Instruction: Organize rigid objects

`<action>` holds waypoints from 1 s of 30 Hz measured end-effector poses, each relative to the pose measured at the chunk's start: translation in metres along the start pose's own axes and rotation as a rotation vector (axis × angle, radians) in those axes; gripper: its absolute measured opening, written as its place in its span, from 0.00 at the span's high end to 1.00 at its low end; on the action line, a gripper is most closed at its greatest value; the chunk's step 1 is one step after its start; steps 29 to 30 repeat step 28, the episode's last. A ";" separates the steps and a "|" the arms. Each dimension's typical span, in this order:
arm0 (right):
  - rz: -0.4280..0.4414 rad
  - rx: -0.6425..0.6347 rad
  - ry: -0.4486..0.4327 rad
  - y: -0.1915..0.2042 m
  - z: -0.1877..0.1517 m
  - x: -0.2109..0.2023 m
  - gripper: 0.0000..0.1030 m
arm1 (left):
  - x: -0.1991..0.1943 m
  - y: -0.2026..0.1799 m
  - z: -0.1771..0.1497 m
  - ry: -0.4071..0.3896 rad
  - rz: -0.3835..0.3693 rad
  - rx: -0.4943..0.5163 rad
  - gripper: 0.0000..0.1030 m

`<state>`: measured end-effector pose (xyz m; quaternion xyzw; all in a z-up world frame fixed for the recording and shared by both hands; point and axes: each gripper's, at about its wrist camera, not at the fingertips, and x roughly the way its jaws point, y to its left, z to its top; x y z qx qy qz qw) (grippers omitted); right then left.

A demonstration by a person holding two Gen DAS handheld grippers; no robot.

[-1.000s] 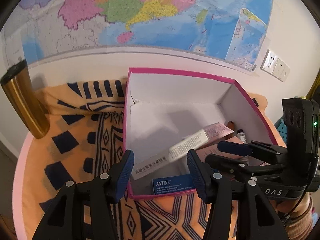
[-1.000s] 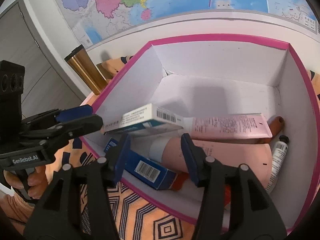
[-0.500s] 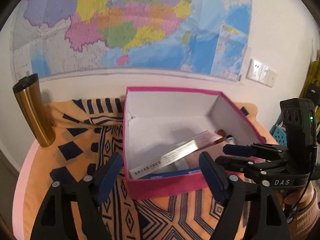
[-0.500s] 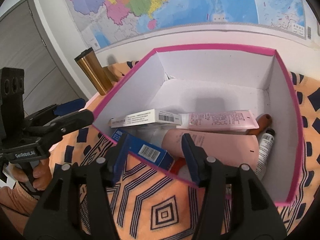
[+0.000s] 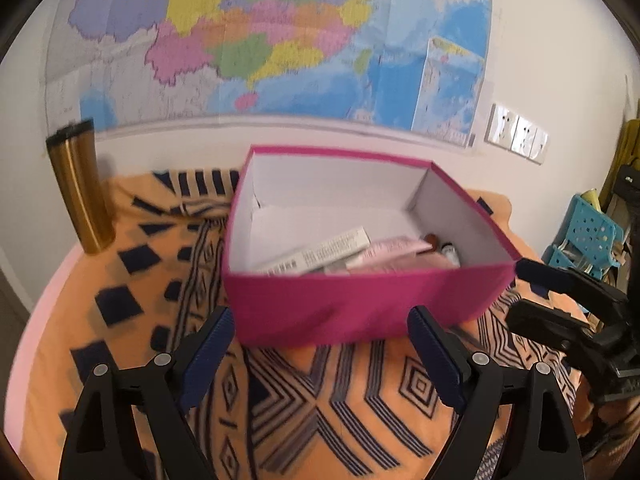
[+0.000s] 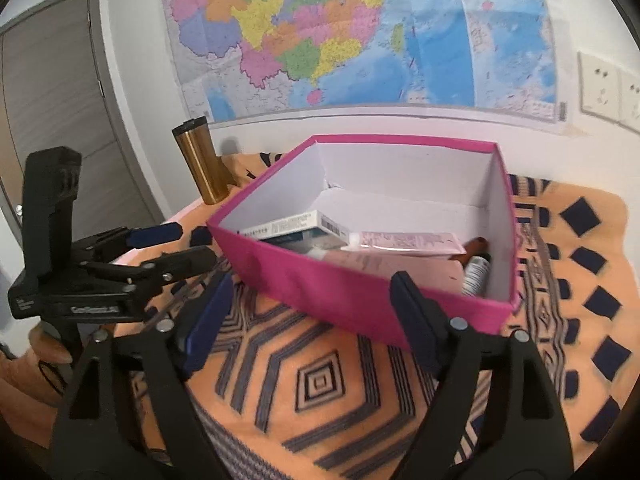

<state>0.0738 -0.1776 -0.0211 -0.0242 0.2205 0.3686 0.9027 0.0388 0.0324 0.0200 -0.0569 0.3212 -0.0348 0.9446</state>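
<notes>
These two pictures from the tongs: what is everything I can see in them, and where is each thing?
pink box: one, magenta outside, white inside, on the cloth, open.
white carton: one, white with teal, in the box, at its left wall.
pink tube: one, pale pink, in the box, lying across the middle.
small bottle: one, white with dark cap, in the box's right corner.
gold flask: one, upright, left of the box by the wall.
patterned cloth: one, orange and navy, covering the table.
map: one, multicoloured, on the wall.
wall sockets: white, right of the map.
left tongs: open, empty.
right tongs: open, empty.
</notes>
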 end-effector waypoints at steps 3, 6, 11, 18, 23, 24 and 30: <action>-0.046 -0.011 -0.033 0.005 -0.016 -0.008 0.08 | 0.000 -0.005 -0.009 0.008 0.015 0.001 0.13; -0.087 -0.024 -0.061 0.011 -0.028 -0.012 0.03 | -0.001 -0.010 -0.015 0.002 0.047 0.008 0.13; -0.108 -0.037 -0.062 0.021 -0.044 -0.011 0.02 | -0.004 -0.017 -0.023 0.002 0.072 0.018 0.13; -0.107 -0.012 -0.057 0.025 -0.059 -0.013 0.02 | -0.011 -0.021 -0.029 -0.004 0.113 0.022 0.13; -0.109 0.011 -0.053 0.023 -0.066 -0.014 0.02 | -0.010 -0.026 -0.035 0.006 0.127 0.037 0.13; -0.111 0.013 -0.053 0.023 -0.067 -0.015 0.02 | -0.009 -0.028 -0.037 0.013 0.122 0.044 0.13; -0.118 0.016 -0.051 0.023 -0.070 -0.016 0.02 | -0.004 -0.034 -0.043 0.040 0.126 0.049 0.13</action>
